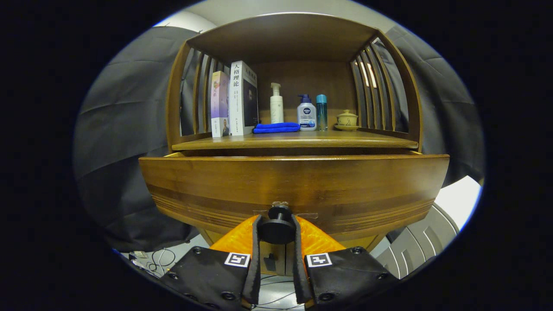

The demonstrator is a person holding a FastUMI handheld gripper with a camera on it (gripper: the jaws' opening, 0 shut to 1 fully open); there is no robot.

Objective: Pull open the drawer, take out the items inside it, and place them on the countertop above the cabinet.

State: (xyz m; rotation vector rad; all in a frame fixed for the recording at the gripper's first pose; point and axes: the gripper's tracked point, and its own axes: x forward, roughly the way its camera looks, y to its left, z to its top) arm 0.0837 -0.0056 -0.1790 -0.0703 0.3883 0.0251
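A wooden cabinet fills the view, and its wide drawer front (pixel 293 185) stands a little forward of the countertop's edge (pixel 293 142), so the drawer is partly pulled out. A round dark knob (pixel 277 226) sits low in the middle of the drawer front. My gripper (pixel 277 224) is shut on this knob, one finger pressing each side of it. The drawer's inside is hidden behind its front panel.
On the countertop stand two books (pixel 235 101), a folded blue cloth (pixel 276 127), a white pump bottle (pixel 276 103), a white and blue bottle (pixel 306 113), a teal bottle (pixel 321 111) and a small lidded cup (pixel 347 119). Slatted side walls flank them. Cables (pixel 162 259) lie on the floor below.
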